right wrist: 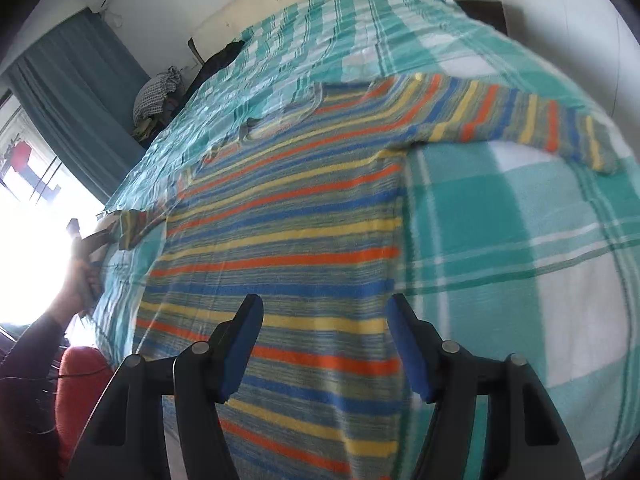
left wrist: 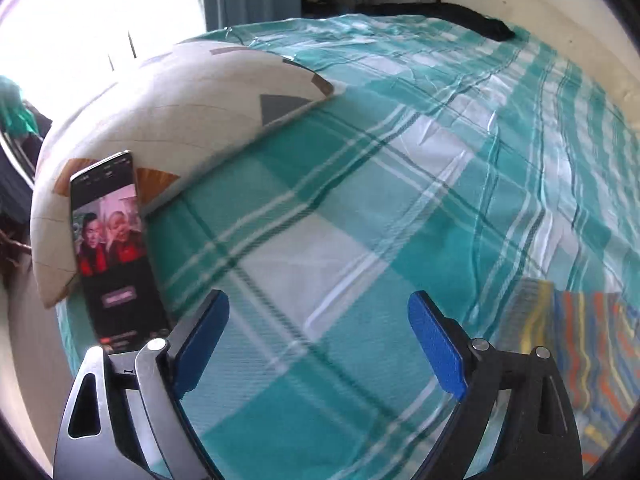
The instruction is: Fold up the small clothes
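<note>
A small knit sweater (right wrist: 280,220) with orange, blue and yellow stripes lies flat on the teal plaid bed sheet (right wrist: 500,220), both sleeves spread out. My right gripper (right wrist: 324,304) hovers over the sweater's lower body, open, with nothing between its blue pads. In the left wrist view only an edge of the sweater (left wrist: 592,340) shows at the lower right. My left gripper (left wrist: 318,300) stands open above bare sheet (left wrist: 400,160), left of the sweater and holding nothing. A person's hand (right wrist: 78,284) shows at the left near the end of the sweater's left sleeve (right wrist: 132,228).
A patterned pillow (left wrist: 160,120) lies at the bed's left side with a lit phone (left wrist: 112,248) leaning on it. A dark garment (left wrist: 460,16) lies at the far end. A pile of clothes (right wrist: 160,92) sits beside the teal curtain (right wrist: 80,100). A bright window is at the left.
</note>
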Tool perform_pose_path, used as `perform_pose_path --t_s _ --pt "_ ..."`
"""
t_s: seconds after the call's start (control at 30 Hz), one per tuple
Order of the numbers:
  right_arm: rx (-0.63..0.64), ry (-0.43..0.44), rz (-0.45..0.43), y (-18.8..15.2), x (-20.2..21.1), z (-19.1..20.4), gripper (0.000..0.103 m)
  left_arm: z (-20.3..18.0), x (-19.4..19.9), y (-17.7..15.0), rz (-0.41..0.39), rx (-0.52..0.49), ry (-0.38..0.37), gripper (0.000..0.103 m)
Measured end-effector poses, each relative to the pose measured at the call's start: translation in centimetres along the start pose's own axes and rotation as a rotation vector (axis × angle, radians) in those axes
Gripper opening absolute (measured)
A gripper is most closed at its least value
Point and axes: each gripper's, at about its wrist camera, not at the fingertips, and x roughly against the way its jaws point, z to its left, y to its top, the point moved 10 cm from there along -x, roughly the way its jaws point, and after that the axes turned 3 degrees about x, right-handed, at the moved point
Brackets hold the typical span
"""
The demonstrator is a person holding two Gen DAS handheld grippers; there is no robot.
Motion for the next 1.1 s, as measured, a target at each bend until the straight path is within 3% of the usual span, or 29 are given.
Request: perform_pose_path --t_s 0.07,0.17,0.23,0.27,0.3,0.33,0.43,0.5,0.6,0.67,0.77,0.83,0.9,0.97,1.1 --pt "-0.024 -0.005 -0.007 0.2 0.0 -0.9 0.064 -1.4 1.0 -0.8 0.003 -0.053 -0.095 0.093" --pt "-0.089 -0.002 -0.005 0.2 -0.7 -1.8 0.064 -7.1 2.1 -3.4 0.053 -0.135 -0.321 0.097" --pt "-0.127 0.023 -0.011 0.4 -0.7 -1.8 0.064 -10.6 1.6 -5.0 0.080 -0.252 -0.354 0.097" --pt "-0.134 0.025 -0.013 0.4 -0.5 -2.0 0.064 -11.2 0.6 -5.2 0.074 -0.321 -0.282 0.097" --pt "-0.138 0.023 -0.016 0.3 -0.2 -2.0 0.064 -10.4 -0.9 -5.0 0.066 -0.368 -0.133 0.094" --pt "-0.135 0.020 -0.017 0.3 0.1 -2.2 0.064 -8.3 -2.2 -4.1 0.073 -0.348 0.040 0.091" --pt "-0.110 -0.015 -0.037 0.0 2.0 -3.1 0.064 -2.1 -1.2 -2.2 0.054 -0.052 0.104 0.089" --pt "-0.113 -0.050 -0.057 -0.1 3.2 -4.7 0.064 -0.7 0.4 -1.8 0.017 -0.058 0.109 0.090" --pt "-0.168 -0.084 -0.077 0.3 4.0 -7.9 0.064 -2.0 3.0 -3.7 0.026 -0.135 -0.012 0.090" --pt "-0.241 -0.099 -0.111 1.5 4.5 -10.5 0.064 -3.9 5.2 -6.1 0.042 -0.153 -0.151 0.093" --pt "-0.440 -0.100 -0.262 4.9 6.8 -16.2 0.064 -7.5 7.8 -11.0 0.089 -0.197 -0.336 0.095" --pt "-0.576 -0.094 -0.323 6.7 7.6 -20.9 0.064 -9.5 8.6 -14.2 0.124 -0.207 -0.418 0.095" --pt "-0.663 -0.105 -0.323 7.6 7.4 -24.5 0.064 -10.5 8.8 -16.9 0.136 -0.207 -0.476 0.095" --pt "-0.707 -0.093 -0.276 8.1 6.1 -27.1 0.064 -11.0 8.1 -18.8 0.160 -0.220 -0.470 0.095" --pt "-0.722 -0.107 -0.184 8.8 3.2 -29.8 0.064 -11.3 8.0 -18.1 0.113 -0.265 -0.459 0.095"
